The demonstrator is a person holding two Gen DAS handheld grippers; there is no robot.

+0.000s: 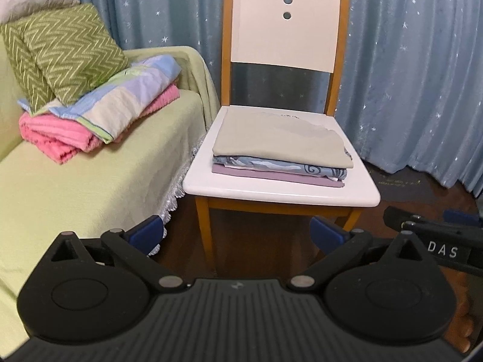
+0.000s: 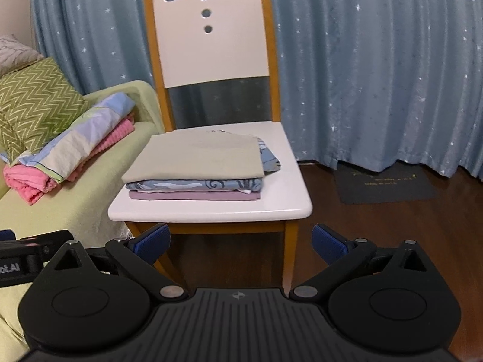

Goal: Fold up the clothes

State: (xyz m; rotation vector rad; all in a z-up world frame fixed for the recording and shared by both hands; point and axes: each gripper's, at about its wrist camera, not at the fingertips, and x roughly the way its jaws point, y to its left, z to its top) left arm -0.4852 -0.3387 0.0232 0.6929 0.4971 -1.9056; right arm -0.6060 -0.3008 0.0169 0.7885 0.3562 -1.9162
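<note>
Both grippers empty, jaws spread wide; left gripper & right gripper held side by side, low, in front of a chair; folded clothes stack sits on the seat, ahead of & above both sets of fingertips, well apart, no contact; stack top to bottom: beige piece, blue patterned piece, mauve piece; on the green sofa to the left, w/ a zigzag pillow, a 2nd folded pile: pastel patchwork cloth over pink towel.
</note>
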